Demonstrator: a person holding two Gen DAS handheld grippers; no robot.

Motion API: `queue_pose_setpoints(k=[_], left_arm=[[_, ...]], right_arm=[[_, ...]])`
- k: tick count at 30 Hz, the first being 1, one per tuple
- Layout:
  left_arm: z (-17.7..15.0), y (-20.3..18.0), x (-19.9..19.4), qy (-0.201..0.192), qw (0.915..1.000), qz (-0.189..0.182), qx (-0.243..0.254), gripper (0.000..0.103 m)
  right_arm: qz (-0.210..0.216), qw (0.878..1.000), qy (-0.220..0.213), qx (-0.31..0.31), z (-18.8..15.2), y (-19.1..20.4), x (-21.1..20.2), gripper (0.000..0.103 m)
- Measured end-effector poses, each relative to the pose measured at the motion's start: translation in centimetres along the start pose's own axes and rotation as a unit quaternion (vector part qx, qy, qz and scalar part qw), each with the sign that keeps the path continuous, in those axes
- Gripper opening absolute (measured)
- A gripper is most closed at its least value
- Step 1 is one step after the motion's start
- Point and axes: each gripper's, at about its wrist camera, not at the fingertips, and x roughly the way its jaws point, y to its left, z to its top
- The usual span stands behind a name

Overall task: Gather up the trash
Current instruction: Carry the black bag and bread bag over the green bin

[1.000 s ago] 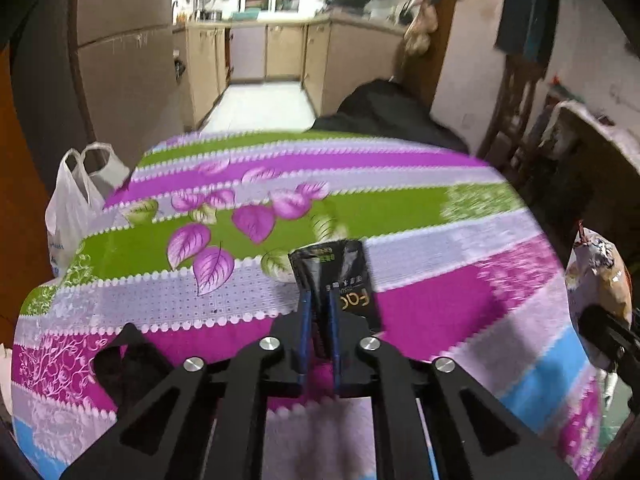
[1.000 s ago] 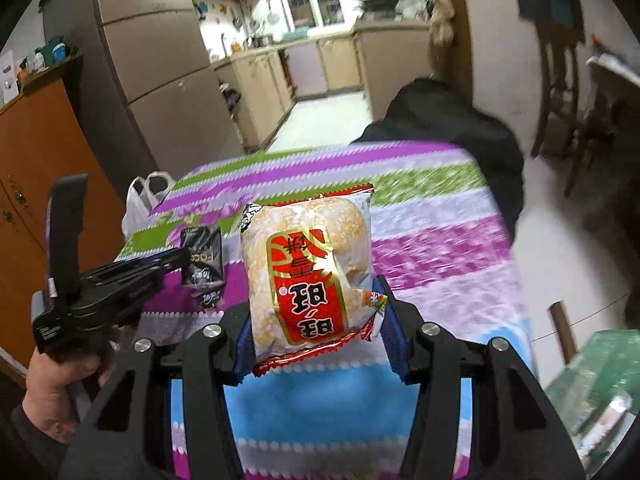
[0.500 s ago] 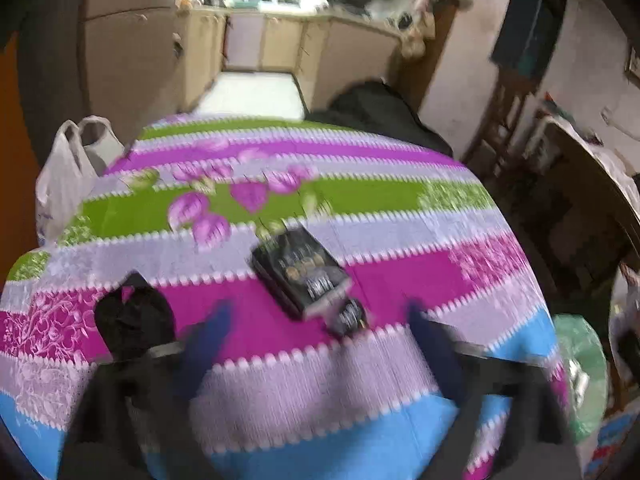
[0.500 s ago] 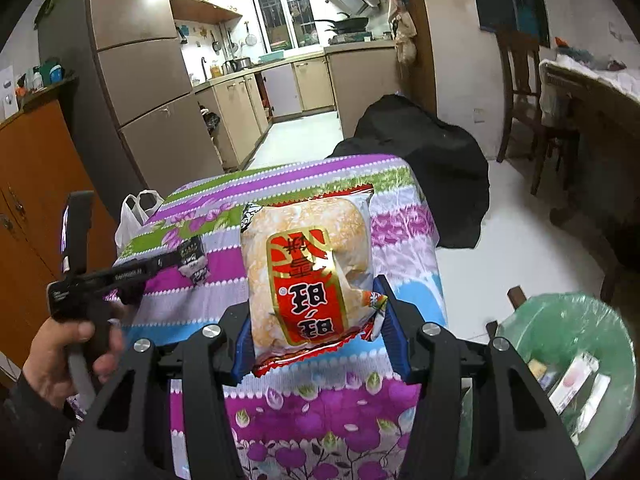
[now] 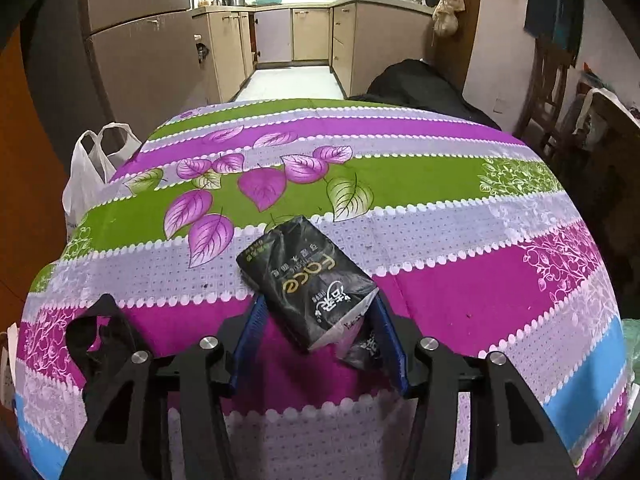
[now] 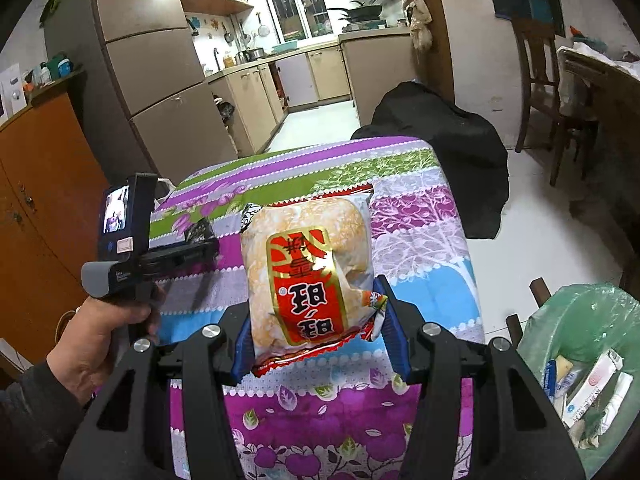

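- Left tongs (image 5: 318, 334) stand over the bench (image 5: 460, 292), partly open, and the jaws have just been closing around the black packet (image 5: 308, 280).
- This black packet lies flat on the cloth between the two blue pads; the right pad (image 5: 387, 344) touches its torn corner, while I cannot tell if the left pad presses on it.
- It is a soft, crinkled plastic pack, glossy black with gold and white letters, rectangular, and one end is torn open with a white inside showing.
- Right tongs (image 6: 316, 344) are about half closed and clamp the lower edge of the snack bag (image 6: 308, 276), which stands upright in front of the camera, above the near edge of the bench.
- That snack bag is shiny film, puffy and rounded, pale orange with a red and gold label and a red zigzag seam at top and bottom.
- From the right wrist view, a hand (image 6: 100, 340) in a dark sleeve holds the handle of the left tongs.
- Below and to the right of the snack bag stands a bin (image 6: 580, 328) on the floor, lined with thin green plastic, with paper wrappers inside.
- A smooth tablecloth with purple, green, lilac and blue stripes and printed leaves covers the bench.
- At the far left corner of the bench hangs a white plastic bag (image 5: 86, 176) with two loop handles.
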Motion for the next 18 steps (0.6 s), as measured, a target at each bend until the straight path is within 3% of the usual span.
queue_pose_setpoints(k=[1,3,4,12,18], left_arm=[[-0.1,0.0,0.0,-0.004,1.0,-0.003,0.002,0.046],[-0.2,0.3,-0.5,-0.019,0.9997,-0.014,-0.005,0.029],[-0.3,0.6,-1.0,-0.024,0.9994,-0.022,-0.009,0.026],[-2.1,1.2,-6.9,-0.094,0.9896,-0.109,-0.006,0.024],[-3.8,-2.9,-14.3,-0.142,0.9762,-0.158,0.043,0.024]], right_arm=[[0.0,1.0,0.0,0.0,0.1,-0.2,0.1,0.051],[0.0,1.0,-0.002,-0.001,-0.1,-0.2,0.0,0.051],[-0.002,1.0,-0.003,-0.002,-0.1,-0.2,-0.1,0.051],[-0.02,1.0,-0.02,-0.011,-0.5,-0.1,-1.7,0.05],[-0.052,0.998,-0.036,-0.006,-0.6,-0.9,-4.4,0.05]])
